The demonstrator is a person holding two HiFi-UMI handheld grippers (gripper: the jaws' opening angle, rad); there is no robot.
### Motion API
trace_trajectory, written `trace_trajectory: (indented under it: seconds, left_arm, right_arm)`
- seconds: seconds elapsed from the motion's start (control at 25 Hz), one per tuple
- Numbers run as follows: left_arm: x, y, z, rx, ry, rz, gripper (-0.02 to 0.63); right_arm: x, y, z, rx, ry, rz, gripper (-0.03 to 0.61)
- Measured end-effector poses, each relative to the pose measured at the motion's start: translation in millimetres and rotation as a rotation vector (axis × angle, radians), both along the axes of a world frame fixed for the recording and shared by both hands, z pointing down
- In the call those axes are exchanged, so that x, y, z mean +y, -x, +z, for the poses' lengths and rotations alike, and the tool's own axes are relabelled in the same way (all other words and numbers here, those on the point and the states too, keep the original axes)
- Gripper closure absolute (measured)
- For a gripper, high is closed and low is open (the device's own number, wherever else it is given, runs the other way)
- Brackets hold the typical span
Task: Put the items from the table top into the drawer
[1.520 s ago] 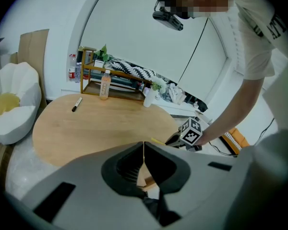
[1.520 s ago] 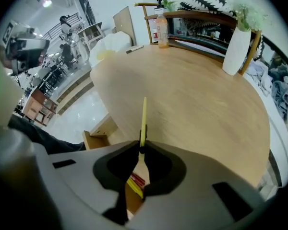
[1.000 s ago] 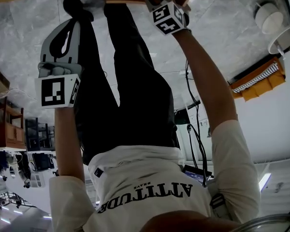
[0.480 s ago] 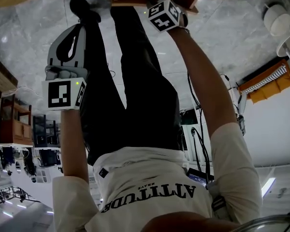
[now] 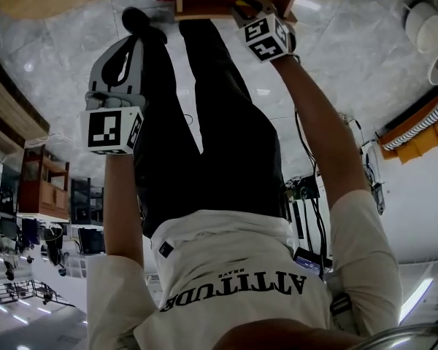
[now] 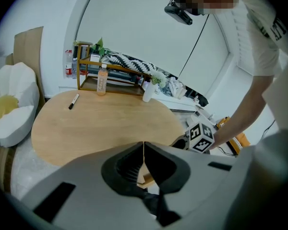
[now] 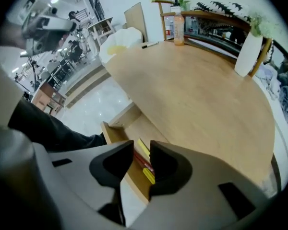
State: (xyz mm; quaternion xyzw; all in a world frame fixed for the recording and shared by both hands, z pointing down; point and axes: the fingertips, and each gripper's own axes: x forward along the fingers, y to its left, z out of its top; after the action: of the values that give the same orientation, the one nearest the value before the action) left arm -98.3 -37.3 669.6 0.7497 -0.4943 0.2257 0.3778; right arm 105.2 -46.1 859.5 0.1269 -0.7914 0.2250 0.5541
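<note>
The right gripper (image 7: 141, 148) is hovering over the open drawer (image 7: 111, 132), jaws slightly parted, empty. The left gripper (image 6: 143, 150) is hanging closed, empty. A black marker (image 6: 74, 101) is lying far across the desk (image 6: 110, 128) — best pinched across its barrel.

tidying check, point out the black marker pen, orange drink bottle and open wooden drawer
black marker pen (image 6: 74, 101), left gripper view, barrel
orange drink bottle (image 6: 102, 83), left gripper view, body
open wooden drawer (image 7: 134, 124), right gripper view, floor

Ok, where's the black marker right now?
In the left gripper view the black marker lies on the wooden table's far left part, near the orange bottle.
</note>
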Motion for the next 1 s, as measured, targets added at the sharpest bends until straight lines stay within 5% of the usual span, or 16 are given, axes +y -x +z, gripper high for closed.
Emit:
trace_trajectory:
  seconds: [0.24,0.68,1.0]
  left_arm:
    - [-10,3,-18,-0.052,0.003,0.031,0.591]
    - [-28,32,-18,-0.031,0.0,-0.068,0.591]
    - [-41,53,-11,-0.032,-0.014,-0.023,0.591]
  right_arm:
    - [-36,9,-66,-0.169,-0.038,0.163,0.48]
    - [-64,31,-114,-0.297,-0.105,0.241,0.552]
    - [-71,62,-136,-0.36,-0.117,0.262,0.558]
